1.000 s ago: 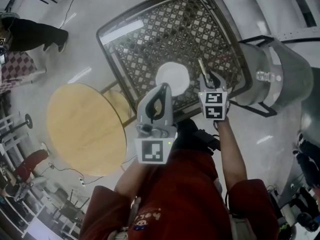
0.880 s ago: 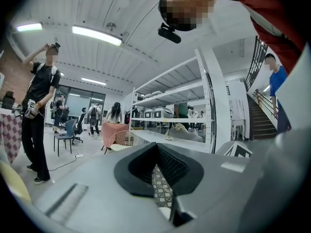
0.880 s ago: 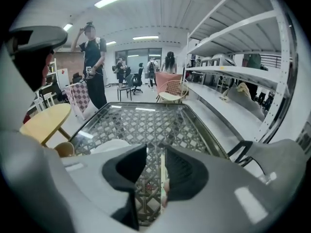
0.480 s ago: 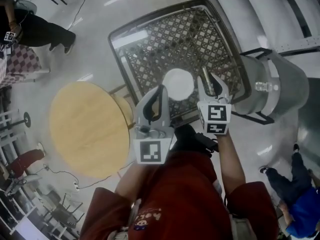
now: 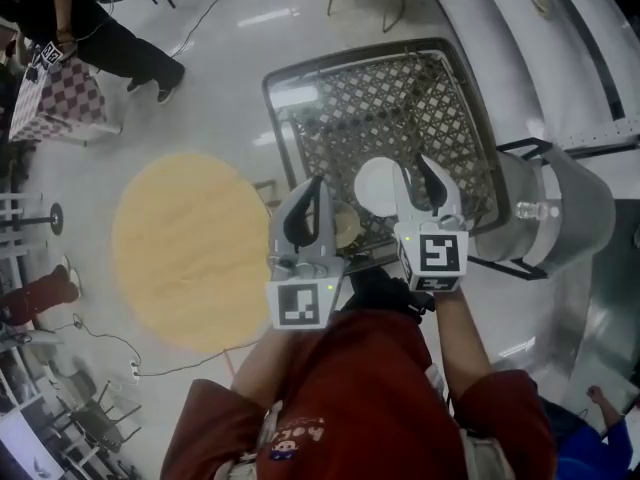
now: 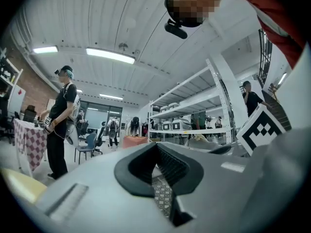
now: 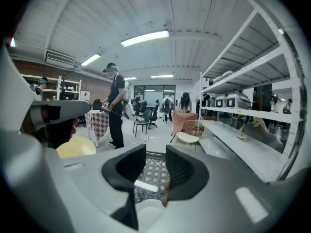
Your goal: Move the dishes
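The fingers (image 7: 127, 171) of my right gripper (image 7: 155, 154) are standing apart with a clear gap between them, and nothing is being gripped. Through that gap I am seeing the white dish (image 7: 146, 217) lying low between the two pads, on the metal lattice table (image 5: 380, 108). In the head view, my right gripper is hanging over the dish's right edge, with one finger crossing the rim and the other out past it over the lattice. Whether either pad is touching the dish, I cannot tell.

The fingers (image 6: 180, 166) of my left gripper (image 6: 156, 149) are meeting at their tips and are holding nothing, with only a sliver of lattice showing below the pads. I am holding this gripper just to the left of the dish, over the near edge of the lattice table, and it is not touching the dish.

A round wooden table (image 5: 190, 248) is standing beside the lattice table on my left. A grey rounded object (image 5: 565, 203) is sitting against the lattice table's right side. Farther off, a person in black (image 5: 100, 43) is standing next to a checkered cloth (image 5: 55, 103), and long metal shelving (image 7: 243, 96) is running along the right side of the room.
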{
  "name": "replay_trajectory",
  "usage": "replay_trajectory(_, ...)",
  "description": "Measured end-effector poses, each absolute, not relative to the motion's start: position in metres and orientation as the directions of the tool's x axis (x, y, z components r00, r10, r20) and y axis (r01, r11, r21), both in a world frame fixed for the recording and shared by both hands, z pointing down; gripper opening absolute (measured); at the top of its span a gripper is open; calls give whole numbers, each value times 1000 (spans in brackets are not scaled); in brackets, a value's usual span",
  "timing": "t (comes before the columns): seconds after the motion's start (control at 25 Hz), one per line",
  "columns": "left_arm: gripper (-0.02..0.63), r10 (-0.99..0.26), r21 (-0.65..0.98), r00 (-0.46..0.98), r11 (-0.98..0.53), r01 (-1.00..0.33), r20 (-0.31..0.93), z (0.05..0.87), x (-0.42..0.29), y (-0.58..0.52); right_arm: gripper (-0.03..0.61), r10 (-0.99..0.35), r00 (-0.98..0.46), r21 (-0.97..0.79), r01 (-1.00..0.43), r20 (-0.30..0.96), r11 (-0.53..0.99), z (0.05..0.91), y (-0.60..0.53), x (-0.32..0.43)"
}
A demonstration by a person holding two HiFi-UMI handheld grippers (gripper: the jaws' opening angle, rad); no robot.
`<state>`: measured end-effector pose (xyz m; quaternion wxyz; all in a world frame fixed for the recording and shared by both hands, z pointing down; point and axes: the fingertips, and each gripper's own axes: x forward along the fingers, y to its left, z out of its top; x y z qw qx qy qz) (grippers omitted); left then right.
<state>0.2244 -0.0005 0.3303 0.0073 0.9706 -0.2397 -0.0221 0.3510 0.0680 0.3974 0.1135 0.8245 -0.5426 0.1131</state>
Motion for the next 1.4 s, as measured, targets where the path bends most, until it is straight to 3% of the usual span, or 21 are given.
replay_trajectory(0.56,6,-694,9,716,-718,-696,-75,310,89,-61,127,-972,145,100,-987,182,-129,331,-17,232)
replay_trajectory(1.4,6,-918,-6,388,-389,-921,-79,314,-151,-100,127,-950,-266,102,-953,164,285,327,-114,-6)
